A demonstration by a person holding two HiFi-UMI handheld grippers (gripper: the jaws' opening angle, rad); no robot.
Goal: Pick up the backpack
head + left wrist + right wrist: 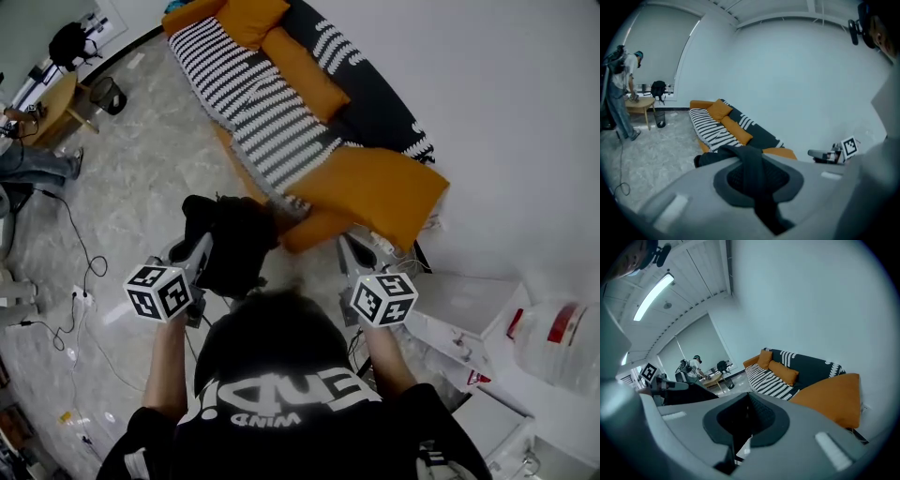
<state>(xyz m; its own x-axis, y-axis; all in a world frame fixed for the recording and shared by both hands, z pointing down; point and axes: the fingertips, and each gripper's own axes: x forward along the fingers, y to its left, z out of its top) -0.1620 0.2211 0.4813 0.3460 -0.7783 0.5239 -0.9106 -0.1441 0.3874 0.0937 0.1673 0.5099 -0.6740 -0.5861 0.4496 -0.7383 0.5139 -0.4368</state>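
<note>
1 black fabric backpack (234, 242) is hanging beside the orange-and-black sofa (375, 108), its 1 dark strap (752, 171) being clamped between the left gripper's (204, 246) jaws. The right gripper (351, 247) is keeping its jaws together, empty. A black shirt (309, 412) is showing "WIND".

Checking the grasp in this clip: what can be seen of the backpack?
The backpack is black and looks like soft fabric, slumped and creased rather than full. It appears to hang clear of the floor in front of the person, near the sofa end. One dark strap runs between the jaws of the left hand-held gripper, which are shut on it. The right hand-held gripper is apart from it. No zips or pockets can be made out.
</note>
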